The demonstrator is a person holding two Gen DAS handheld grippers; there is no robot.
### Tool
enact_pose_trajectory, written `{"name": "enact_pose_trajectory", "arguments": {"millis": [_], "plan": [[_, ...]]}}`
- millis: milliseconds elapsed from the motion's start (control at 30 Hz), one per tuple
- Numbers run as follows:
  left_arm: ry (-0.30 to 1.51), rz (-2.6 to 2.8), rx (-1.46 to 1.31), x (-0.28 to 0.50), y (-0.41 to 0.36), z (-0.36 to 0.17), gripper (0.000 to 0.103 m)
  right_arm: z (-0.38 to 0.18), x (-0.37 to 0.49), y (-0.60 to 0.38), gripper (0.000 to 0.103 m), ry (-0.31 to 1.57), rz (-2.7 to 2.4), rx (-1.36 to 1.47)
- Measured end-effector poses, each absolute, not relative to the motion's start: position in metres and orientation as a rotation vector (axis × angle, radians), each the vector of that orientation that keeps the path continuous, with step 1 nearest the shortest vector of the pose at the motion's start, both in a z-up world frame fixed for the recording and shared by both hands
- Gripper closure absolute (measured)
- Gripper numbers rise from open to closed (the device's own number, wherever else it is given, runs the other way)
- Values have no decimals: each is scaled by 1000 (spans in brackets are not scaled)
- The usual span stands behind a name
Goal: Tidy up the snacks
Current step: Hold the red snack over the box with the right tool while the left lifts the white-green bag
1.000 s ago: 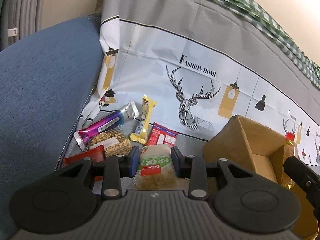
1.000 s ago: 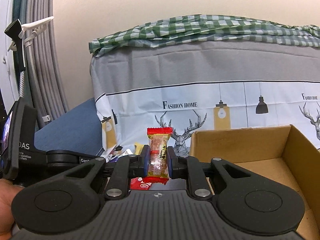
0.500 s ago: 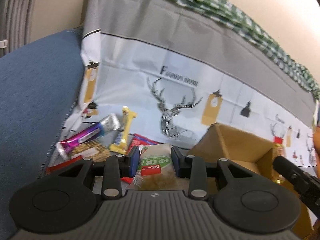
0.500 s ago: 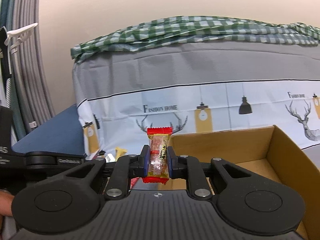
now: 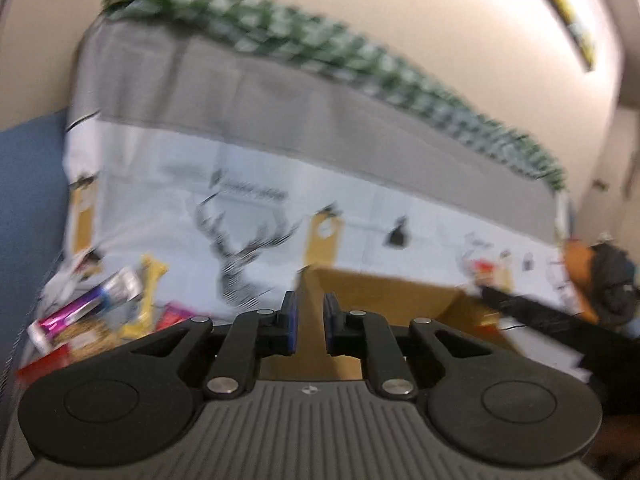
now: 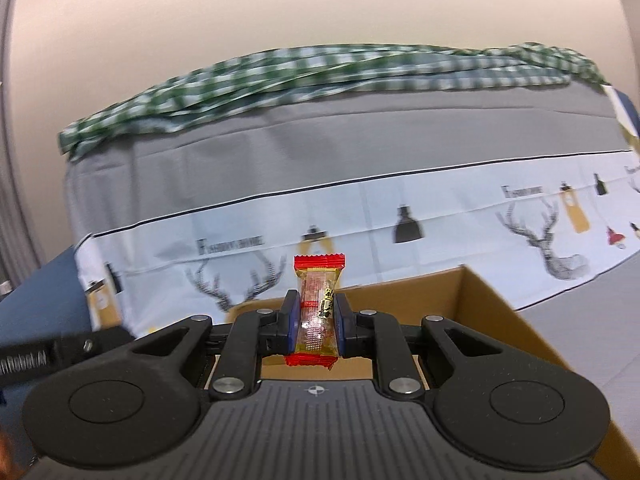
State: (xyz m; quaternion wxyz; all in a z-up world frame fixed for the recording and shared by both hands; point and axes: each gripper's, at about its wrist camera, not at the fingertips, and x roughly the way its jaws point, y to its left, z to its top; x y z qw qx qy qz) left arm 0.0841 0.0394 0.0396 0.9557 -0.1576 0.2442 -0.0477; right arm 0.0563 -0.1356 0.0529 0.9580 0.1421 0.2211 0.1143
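1. Jaws of the left gripper (image 5: 307,322) have just been closing and now stand with a narrow gap between the pads; nothing is between them, only the cardboard box (image 5: 384,292) seen beyond.
2. Jaws of the right gripper (image 6: 316,322) are clamped on a red-ended candy (image 6: 318,312), which is held upright with its clear middle between the blue pads.
3. Taking the cardboard box as reference, the candy is in front of its near-left corner in the right wrist view, above the open interior.
4. To the left of the box in the left wrist view lies a pile of snacks (image 5: 96,316), blurred, including a purple tube (image 5: 86,306) and a yellow bar (image 5: 150,292).
5. Behind the box hangs a deer-print cloth (image 6: 360,216), with a green checked cloth (image 6: 320,68) along its top.
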Motion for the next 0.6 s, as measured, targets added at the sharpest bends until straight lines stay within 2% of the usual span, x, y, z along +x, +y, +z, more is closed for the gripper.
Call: {"name": "enact_pose_trajectory", "arguments": {"millis": [133,200,267,367,433,600], "plan": [[722,-40,-442,103,63,10,76,48,60,-145,85,463,215,302],[843,-15,-474,109,71,-5,66,47,60,-145,85,464,217,302],[912,38,-480,107,80,-15,47,47,60,-145,85,466,222,302],[955,231,-540,88,91,-23,33,47,62,-145,85,473,232,309],[970,360,-630,68,98,-27,26,48,62,-144,85,470,232,309],[1025,484,-714,39,92,-35,26,49,62,-142,85,468,239,308]]}}
